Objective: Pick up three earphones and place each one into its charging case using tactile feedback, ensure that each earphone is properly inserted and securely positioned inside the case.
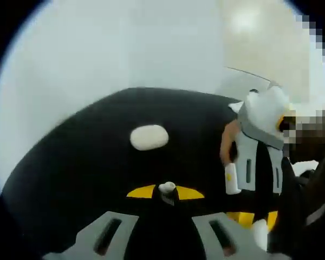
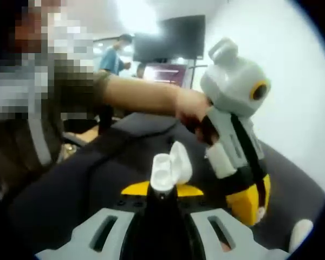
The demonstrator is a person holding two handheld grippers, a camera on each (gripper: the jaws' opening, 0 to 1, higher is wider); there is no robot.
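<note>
Your left claw point(image 1: 167, 201) pinches a small white earphone point(image 1: 167, 188) above the black bench point(image 1: 70, 162); a closed white case point(image 1: 149, 137) lies ahead, apart. Your right claw point(image 2: 161, 203) grips an open charging case point(image 2: 170, 169), lid tilted up. Behind it, a person point(image 2: 119, 54) stands before a dark screen point(image 2: 170, 38).

White earphone point(image 1: 167, 188), stem down, which we see gripped at the left gripper's point(image 1: 167, 196) jaw tips. Open white charging case point(image 2: 169, 167), lid tilted back, held upright at the right gripper's point(image 2: 161, 196) jaw tips. Closed white case point(image 1: 149, 137) lying flat on the black table point(image 1: 70, 162).
</note>
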